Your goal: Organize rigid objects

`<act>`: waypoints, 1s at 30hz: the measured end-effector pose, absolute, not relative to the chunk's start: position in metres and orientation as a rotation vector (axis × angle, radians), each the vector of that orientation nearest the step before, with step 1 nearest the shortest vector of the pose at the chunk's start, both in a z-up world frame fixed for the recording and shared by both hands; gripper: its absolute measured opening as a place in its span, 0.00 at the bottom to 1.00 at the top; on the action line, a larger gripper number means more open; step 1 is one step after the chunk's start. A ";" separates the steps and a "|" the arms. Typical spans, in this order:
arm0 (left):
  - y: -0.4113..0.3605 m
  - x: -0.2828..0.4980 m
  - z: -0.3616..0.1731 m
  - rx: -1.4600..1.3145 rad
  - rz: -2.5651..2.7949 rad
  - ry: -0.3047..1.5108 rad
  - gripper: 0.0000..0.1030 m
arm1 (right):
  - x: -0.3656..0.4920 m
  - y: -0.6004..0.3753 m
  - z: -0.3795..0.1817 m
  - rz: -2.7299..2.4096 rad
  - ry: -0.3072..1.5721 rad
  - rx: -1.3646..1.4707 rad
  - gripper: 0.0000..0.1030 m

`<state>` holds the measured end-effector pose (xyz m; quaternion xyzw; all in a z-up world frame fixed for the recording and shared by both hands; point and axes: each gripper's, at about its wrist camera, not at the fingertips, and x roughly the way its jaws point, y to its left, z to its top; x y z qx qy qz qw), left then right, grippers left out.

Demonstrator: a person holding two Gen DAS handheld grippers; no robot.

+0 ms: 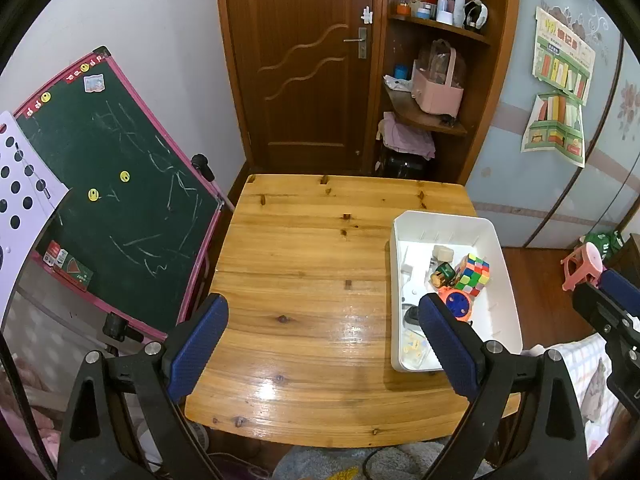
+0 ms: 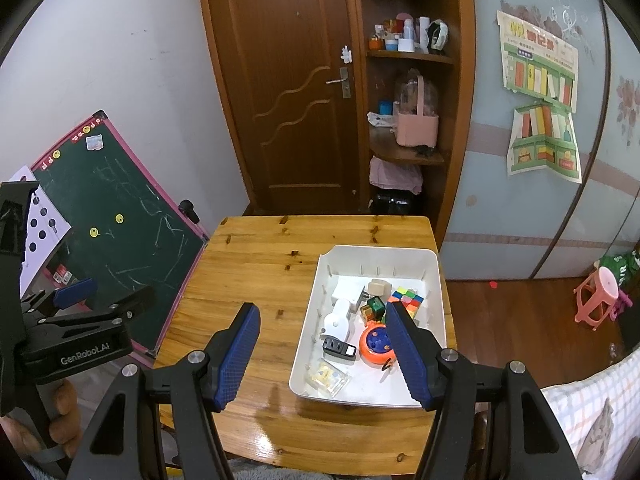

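A: From the left wrist we look down on a wooden table set against a brown door, with a green chalkboard off to the left of our fingers. What do we hold there?

B: Nothing. Our left gripper stands wide over bare tabletop, both blue pads clear of everything. The white bin sits ahead and to the right of it, its near corner behind our right-hand finger. Inside we see a colour cube, a green block, a beige block and an orange round toy.

A: And at the far right edge?

B: Part of our right gripper shows there, beyond the table's edge.

A: Now the right wrist: same table, same door.

B: Our right gripper is also spread wide and empty. The bin lies between the fingers and toward the right one, whose pad overlaps the orange toy in view. We also see a black device, a white piece, a clear packet and the cube. Whether that pad touches anything we cannot tell.

A: To the left?

B: Our left gripper, open too, held by a hand.
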<state>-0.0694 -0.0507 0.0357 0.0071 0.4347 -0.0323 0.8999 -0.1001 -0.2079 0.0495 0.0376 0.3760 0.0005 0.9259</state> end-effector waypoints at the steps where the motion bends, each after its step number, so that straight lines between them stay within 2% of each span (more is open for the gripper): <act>1: -0.051 -0.069 0.036 0.016 -0.067 0.897 0.94 | -0.099 -0.208 0.049 0.001 0.773 0.078 0.64; 30: -0.053 -0.068 0.034 0.018 -0.066 0.902 0.94 | -0.091 -0.217 0.039 0.004 0.799 0.102 0.64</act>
